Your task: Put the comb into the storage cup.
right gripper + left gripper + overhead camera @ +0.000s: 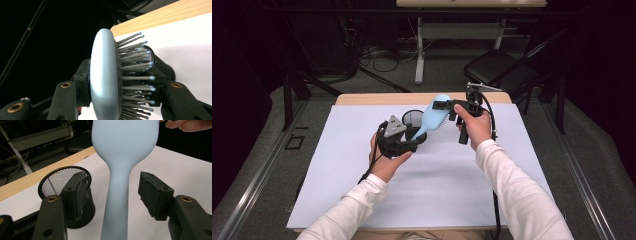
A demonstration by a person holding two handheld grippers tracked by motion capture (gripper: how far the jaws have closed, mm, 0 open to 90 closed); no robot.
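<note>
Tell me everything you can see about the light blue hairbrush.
The hairbrush looks like smooth pale blue plastic, with an oval head, a narrow handle and grey bristles with pale tips. It is held above the table. The right gripper is shut on its head. The handle passes between the left gripper's jaws, which stand apart from it on both sides.

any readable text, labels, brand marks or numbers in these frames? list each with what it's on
None: no readable text in any view.
Light blue hairbrush: plain back and handle, no brand mark visible.
Black mesh cup: no label.
Left claw and right claw: bare black pads and brass screws, no markings.
White table mat: blank.
</note>
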